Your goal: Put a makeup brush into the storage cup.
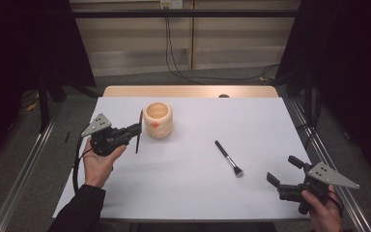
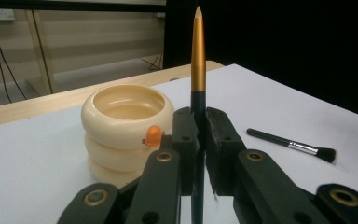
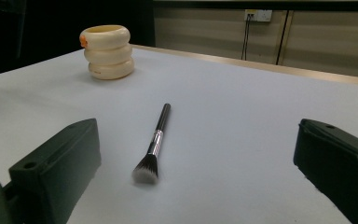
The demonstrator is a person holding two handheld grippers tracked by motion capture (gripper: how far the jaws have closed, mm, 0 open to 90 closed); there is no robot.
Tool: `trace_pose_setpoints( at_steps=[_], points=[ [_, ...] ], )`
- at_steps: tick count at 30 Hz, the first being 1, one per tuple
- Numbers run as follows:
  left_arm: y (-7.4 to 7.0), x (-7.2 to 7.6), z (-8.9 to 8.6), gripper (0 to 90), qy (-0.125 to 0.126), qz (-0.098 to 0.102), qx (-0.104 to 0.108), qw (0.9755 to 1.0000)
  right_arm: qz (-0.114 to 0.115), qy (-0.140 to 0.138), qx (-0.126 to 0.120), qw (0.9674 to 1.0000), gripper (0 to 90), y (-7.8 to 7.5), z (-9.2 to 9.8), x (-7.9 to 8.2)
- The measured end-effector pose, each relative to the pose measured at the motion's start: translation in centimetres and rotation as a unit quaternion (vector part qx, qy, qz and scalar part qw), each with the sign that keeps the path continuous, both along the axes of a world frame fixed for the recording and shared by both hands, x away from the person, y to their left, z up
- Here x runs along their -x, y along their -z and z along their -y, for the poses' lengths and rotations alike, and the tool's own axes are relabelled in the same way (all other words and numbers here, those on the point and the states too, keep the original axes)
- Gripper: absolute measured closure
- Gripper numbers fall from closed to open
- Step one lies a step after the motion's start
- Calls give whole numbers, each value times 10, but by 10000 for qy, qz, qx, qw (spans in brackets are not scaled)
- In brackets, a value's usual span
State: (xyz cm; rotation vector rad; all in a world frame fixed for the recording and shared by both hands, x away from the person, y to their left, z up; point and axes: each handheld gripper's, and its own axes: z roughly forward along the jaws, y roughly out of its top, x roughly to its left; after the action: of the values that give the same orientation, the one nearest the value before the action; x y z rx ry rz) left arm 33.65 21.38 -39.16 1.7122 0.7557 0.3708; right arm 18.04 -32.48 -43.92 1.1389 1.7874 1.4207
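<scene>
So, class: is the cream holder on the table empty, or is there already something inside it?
Empty. The high view looks into the holder and shows a bare inside; one brush is in the left gripper, the other brush lies on the table.

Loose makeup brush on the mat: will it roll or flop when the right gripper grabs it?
The makeup brush probably stays stiff: its handle looks straight and rigid. The round handle may roll if nudged sideways on the smooth white mat. Its bristle head will likely give, so the open right gripper should pinch the handle.
</scene>
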Motion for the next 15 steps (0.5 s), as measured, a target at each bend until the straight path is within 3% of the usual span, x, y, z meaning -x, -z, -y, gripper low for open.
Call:
trace_pose_setpoints(
  at_steps=[7,15],
  points=[
    [-8,-8,6,835,-11,59,-45,10000,28,1,-25,10000,0,0,-1,0],
    [-16,-18,18,835,99,150,42,9998,16,-18,-39,10000,0,0,-1,0]
  ],
)
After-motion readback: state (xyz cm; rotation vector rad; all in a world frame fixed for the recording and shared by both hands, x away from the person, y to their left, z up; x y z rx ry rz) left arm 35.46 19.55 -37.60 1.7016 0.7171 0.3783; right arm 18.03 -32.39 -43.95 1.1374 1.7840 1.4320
